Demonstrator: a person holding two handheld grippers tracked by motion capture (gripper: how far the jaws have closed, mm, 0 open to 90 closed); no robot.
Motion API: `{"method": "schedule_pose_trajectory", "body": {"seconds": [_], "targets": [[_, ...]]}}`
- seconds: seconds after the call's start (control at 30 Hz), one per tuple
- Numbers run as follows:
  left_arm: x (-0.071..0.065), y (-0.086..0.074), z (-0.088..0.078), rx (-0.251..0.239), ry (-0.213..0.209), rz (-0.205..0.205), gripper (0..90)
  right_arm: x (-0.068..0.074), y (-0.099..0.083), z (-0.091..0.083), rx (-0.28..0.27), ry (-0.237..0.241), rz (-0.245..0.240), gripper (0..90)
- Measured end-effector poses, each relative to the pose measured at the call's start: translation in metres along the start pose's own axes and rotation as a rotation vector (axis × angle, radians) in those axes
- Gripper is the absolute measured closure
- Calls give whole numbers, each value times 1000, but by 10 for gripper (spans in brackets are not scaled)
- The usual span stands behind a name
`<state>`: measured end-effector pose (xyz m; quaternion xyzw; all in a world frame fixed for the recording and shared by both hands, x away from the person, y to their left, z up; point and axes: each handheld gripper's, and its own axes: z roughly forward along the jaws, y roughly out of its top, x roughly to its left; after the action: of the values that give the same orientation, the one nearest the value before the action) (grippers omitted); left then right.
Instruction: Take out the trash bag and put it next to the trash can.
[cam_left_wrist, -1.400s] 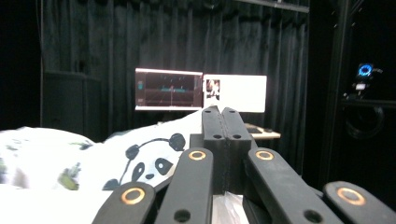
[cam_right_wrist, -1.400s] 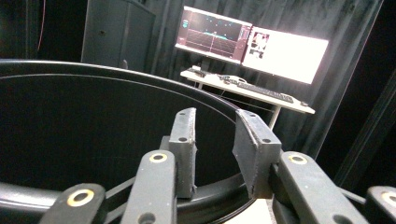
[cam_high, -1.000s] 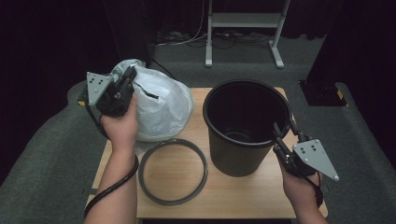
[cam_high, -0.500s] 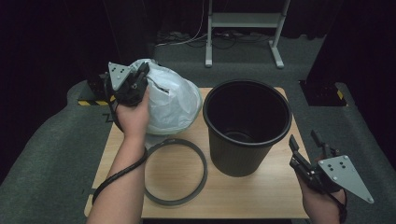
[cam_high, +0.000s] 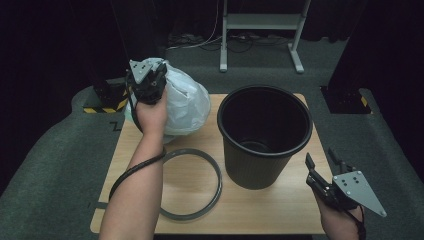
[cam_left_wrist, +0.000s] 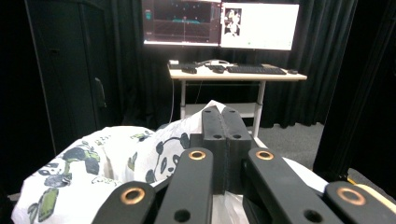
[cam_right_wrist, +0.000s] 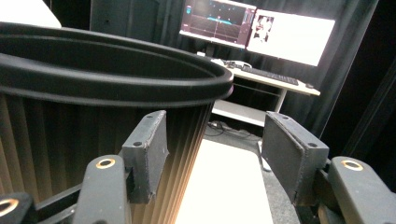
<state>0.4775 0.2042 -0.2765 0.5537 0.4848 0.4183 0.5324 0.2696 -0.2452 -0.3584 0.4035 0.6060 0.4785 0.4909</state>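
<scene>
With the left gripper (cam_high: 150, 82) clenched on the white bag (cam_high: 187, 102), carry it toward the black bin (cam_high: 264, 132), whose ribbed wall stands just left of the right gripper (cam_high: 325, 172), its empty jaws having just been opening.

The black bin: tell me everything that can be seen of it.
The black bin is a round, tapering bucket of matte, plastic-looking material with vertical ribs on its wall and a thick rolled rim. It stands upright and open on the wooden table, right of the white bag. It looks empty. Nothing grips it.
</scene>
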Motion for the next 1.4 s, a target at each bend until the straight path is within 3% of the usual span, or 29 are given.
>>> {"method": "schedule_pose_trajectory", "body": {"seconds": [0.2,0.53,0.73,0.83,1.0,1.27,1.4], "targets": [[-7,0,14,11,-4,-7,900,5,-15,6,33,34,-18,406],[-27,5,40,20,11,57,900,9,-26,11,69,64,-19,397],[-33,-16,58,76,13,47,900,9,-28,12,77,66,-18,399],[-41,-37,68,106,9,14,900,10,-30,13,84,71,-16,401],[-52,-58,80,166,18,24,899,14,-32,13,93,81,-22,403],[-67,-71,89,200,-11,35,897,13,-38,17,115,86,-17,392],[-73,-70,91,216,-29,28,896,13,-43,21,139,95,-1,357]]}}
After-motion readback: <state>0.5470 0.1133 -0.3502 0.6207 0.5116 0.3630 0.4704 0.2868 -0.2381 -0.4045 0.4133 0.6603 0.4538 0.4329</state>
